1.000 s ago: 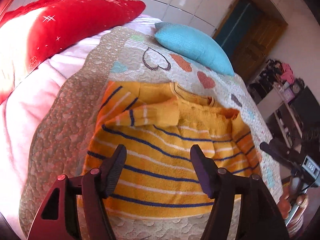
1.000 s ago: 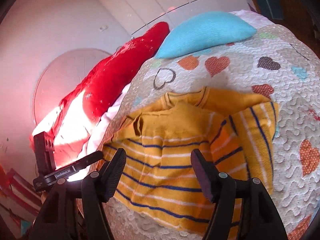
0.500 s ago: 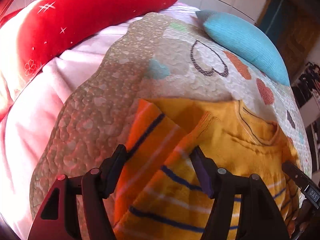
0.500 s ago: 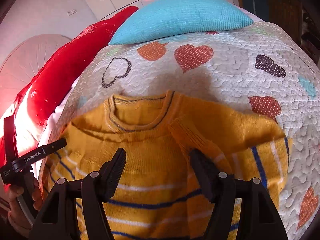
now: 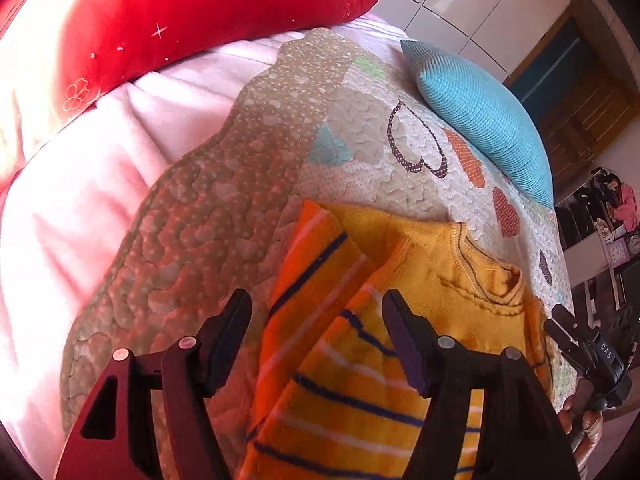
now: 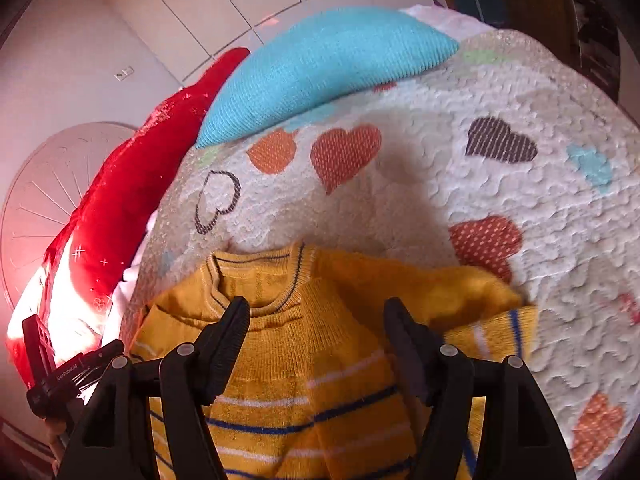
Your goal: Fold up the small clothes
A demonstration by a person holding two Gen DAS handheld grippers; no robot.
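- Bedroom scene, and the work surface is a quilted bedspread (image 6: 500, 208) dotted with hearts, a turquoise cushion (image 6: 320, 60) at the far end and a red pillow (image 5: 180, 12) off to one side over a pink blanket (image 5: 100, 152).
- Centre stage, flat on the quilt: a small mustard-yellow sweater (image 6: 304, 360) with blue and white stripes, neckline pointing toward the cushion.
- Both sleeves look tucked in already! From the left wrist view one striped sleeve (image 5: 312, 280) lies folded across the body; from the right wrist view the other sleeve (image 6: 492, 336) is turned in at the opposite shoulder.
- Left gripper (image 5: 316, 336) hangs over the sweater's shoulder on its side, jaws spread wide, nothing between them.
- Right gripper (image 6: 316, 340) sits above the chest just below the collar, jaws equally wide apart and empty.
- Whether either fingertip touches the knit, I cannot tell; they seem to hover.
- My read on progress: roughly the middle. Sleeve folds done, body fold not yet made.
- What's left, I'd judge: pinch the shoulders or the hem and bring one end over the other, then tidy the bundle.
- Watch that thick knit; the tucked sleeves could slip out when lifted.
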